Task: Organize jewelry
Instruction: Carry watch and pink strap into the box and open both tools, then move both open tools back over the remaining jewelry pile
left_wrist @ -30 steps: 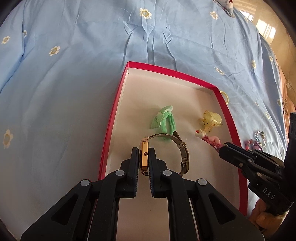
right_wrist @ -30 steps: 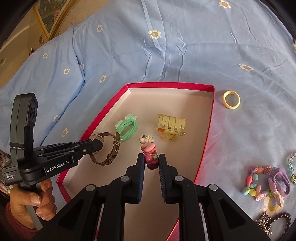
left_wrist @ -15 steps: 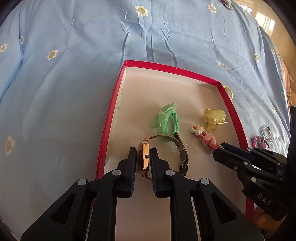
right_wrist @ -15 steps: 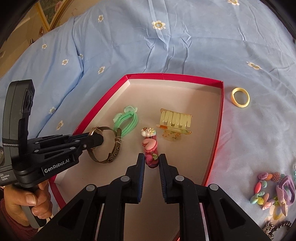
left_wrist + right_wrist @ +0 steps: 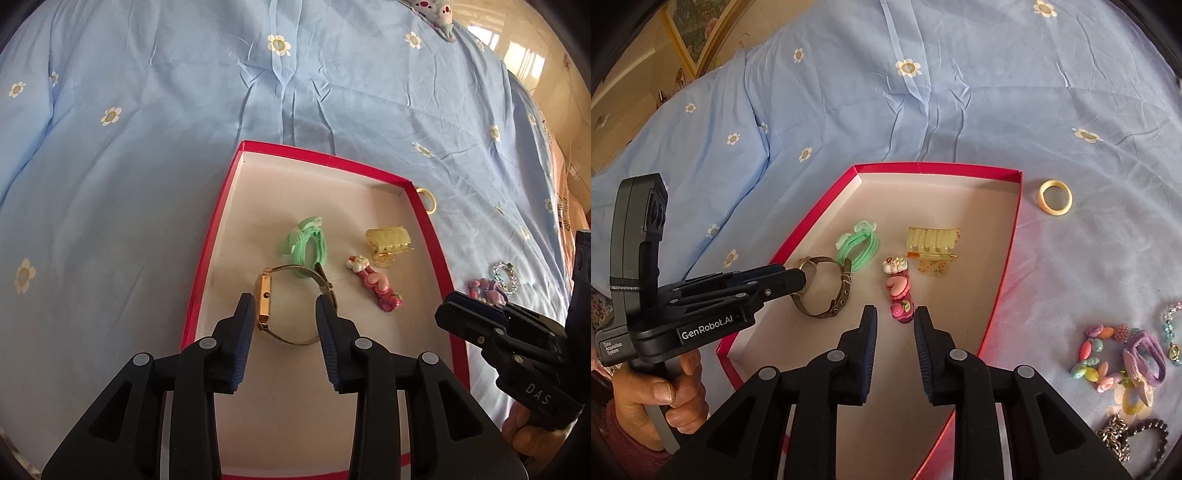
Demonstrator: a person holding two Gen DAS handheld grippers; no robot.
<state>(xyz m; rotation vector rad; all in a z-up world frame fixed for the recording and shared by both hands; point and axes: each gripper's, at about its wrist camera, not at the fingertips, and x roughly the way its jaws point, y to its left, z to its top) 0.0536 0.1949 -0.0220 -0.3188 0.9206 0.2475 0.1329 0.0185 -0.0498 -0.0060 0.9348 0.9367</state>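
A red-rimmed box [image 5: 207,251] [image 5: 1008,251] lies on the blue bedsheet. In it lie a gold watch [image 5: 264,300] [image 5: 827,291], a green hair tie [image 5: 306,243] [image 5: 857,246], a pink hair clip [image 5: 376,286] [image 5: 899,293] and a yellow claw clip [image 5: 388,242] [image 5: 932,245]. My left gripper [image 5: 285,308] [image 5: 799,282] is open, its fingers either side of the watch. My right gripper [image 5: 894,319] [image 5: 448,319] is open, just behind the pink clip.
Outside the box on the right lie a yellow ring [image 5: 1055,196] [image 5: 428,197], a bead bracelet [image 5: 1095,350], a purple hair tie [image 5: 1147,354] and dark chain bracelets [image 5: 1126,435]. A picture frame [image 5: 698,44] stands beyond the bed's far left edge.
Both grippers have opened. The left let go of the watch and the right let go of the pink hair clip; both items now lie in the box. Both grippers drew back slightly.
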